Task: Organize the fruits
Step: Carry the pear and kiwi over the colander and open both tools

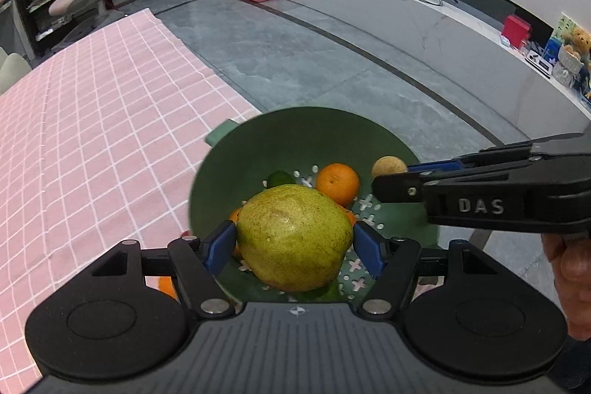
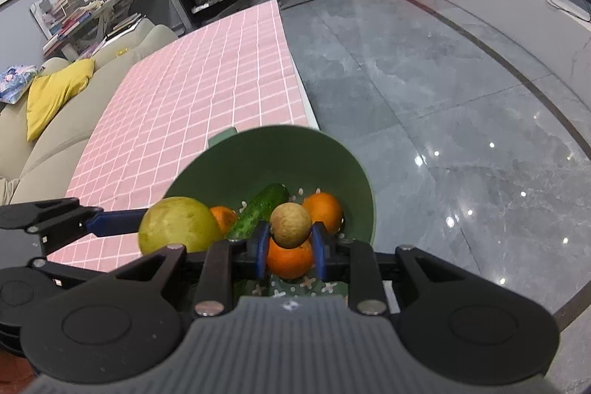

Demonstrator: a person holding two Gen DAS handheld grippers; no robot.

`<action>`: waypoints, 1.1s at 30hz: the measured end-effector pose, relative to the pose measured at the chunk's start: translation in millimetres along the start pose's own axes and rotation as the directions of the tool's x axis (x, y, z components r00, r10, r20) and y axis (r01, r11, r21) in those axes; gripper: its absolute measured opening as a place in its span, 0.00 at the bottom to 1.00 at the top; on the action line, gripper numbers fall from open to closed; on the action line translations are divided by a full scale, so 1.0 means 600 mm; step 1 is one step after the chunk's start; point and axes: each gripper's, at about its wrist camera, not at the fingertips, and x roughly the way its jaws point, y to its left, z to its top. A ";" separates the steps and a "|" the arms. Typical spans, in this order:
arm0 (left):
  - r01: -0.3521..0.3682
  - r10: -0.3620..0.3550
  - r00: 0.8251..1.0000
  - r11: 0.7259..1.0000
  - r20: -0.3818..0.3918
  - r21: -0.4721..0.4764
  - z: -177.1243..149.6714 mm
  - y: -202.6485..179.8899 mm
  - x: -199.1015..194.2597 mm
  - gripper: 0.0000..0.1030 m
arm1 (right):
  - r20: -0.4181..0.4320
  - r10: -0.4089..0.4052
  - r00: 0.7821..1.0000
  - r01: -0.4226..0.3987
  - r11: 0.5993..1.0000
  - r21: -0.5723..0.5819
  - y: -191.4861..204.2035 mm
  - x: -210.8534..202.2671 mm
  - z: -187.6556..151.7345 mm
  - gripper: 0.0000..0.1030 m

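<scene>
Green plastic colander (image 1: pixel 236 165) sits at the edge of the pink-checked counter (image 1: pixel 92 106), holding oranges (image 1: pixel 338 183). Above it, the left hand-held gripper (image 1: pixel 293 244) pinches a yellow-green pear (image 1: pixel 293 242), and the right hand-held gripper (image 2: pixel 290 248) pinches a small tan round fruit (image 2: pixel 290 225). Both look mid-delivery; next, lower and release each inside. Only the right wrist view reveals the cucumber (image 2: pixel 262 209).
</scene>
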 end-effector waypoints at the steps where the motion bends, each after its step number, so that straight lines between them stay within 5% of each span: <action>1: -0.004 0.004 1.000 1.000 0.006 0.009 -0.001 -0.005 0.000 0.77 | -0.003 -0.001 1.000 0.001 1.000 0.004 -0.003 0.001 -0.001 0.20; 7: 0.012 -0.013 1.000 1.000 0.021 0.021 0.004 -0.017 0.000 0.77 | -0.015 0.038 0.999 -0.038 0.999 0.026 -0.014 0.010 0.009 0.20; 11: 0.014 -0.020 0.998 0.993 0.052 0.114 0.007 -0.051 -0.005 0.77 | -0.011 0.042 0.999 -0.042 0.999 0.025 -0.021 0.010 0.015 0.20; 20: 0.083 -0.075 0.996 0.976 -0.045 0.200 0.004 -0.070 0.032 0.78 | -0.101 0.048 0.994 -0.048 0.999 0.002 -0.035 0.039 0.012 0.21; 25: 0.099 -0.080 0.992 0.975 -0.102 0.201 0.024 -0.067 0.048 0.80 | -0.108 0.031 0.994 -0.044 0.992 -0.121 -0.023 0.048 0.012 0.21; 33: 0.101 -0.082 0.990 0.981 -0.116 0.164 0.021 -0.060 0.051 0.82 | -0.098 0.022 0.995 -0.034 0.991 -0.126 -0.024 0.046 0.013 0.21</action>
